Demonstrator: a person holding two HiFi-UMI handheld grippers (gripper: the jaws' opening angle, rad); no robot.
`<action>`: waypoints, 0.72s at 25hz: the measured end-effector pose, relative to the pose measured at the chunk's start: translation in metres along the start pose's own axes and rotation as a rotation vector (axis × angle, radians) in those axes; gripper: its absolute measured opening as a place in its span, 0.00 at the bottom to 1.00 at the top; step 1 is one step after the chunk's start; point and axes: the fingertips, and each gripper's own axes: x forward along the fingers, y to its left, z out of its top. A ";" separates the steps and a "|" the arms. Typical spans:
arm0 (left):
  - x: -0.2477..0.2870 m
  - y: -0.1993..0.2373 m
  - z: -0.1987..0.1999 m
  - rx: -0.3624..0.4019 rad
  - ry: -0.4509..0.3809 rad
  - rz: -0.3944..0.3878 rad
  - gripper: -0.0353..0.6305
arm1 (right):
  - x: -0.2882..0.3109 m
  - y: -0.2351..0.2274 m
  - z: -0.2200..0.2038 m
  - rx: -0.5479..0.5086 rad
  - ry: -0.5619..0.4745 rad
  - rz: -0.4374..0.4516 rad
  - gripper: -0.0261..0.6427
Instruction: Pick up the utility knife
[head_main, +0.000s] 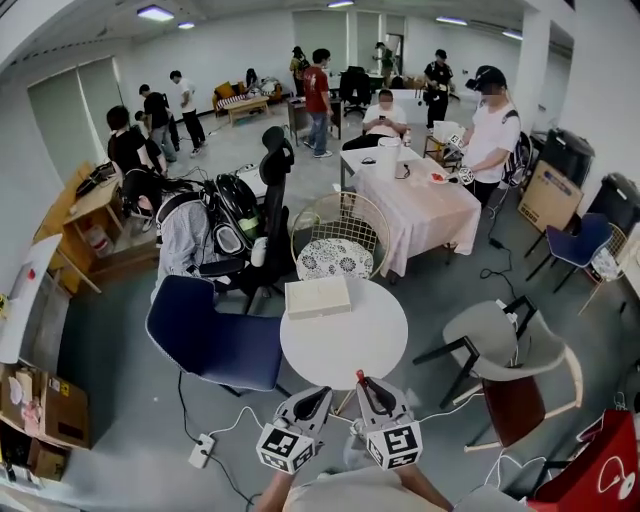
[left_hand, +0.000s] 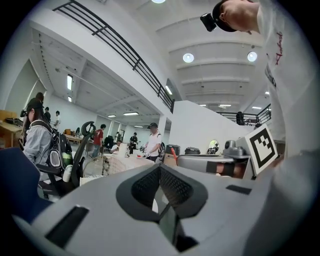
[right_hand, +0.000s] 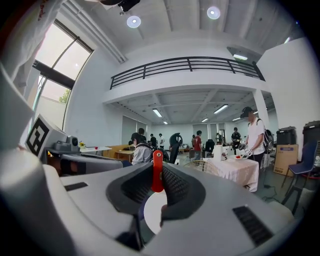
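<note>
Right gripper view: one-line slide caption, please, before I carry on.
The right gripper holds the slim red utility knife clamped between its pads, with the round white table just ahead.

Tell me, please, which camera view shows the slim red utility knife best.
The right gripper view: the slim red utility knife stands upright and close, clamped between the right hand-held gripper's jaws. The head view shows only its small red tip above that gripper. The left gripper view shows at most a tiny red sliver.
</note>
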 end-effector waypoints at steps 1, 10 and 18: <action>-0.007 -0.007 -0.001 0.001 0.000 -0.009 0.07 | -0.009 0.006 0.000 0.003 -0.002 -0.008 0.14; -0.057 -0.051 -0.007 0.001 -0.011 -0.047 0.07 | -0.074 0.046 0.001 0.002 -0.011 -0.047 0.14; -0.064 -0.069 -0.004 0.008 -0.036 -0.056 0.07 | -0.097 0.049 0.002 0.005 -0.019 -0.063 0.13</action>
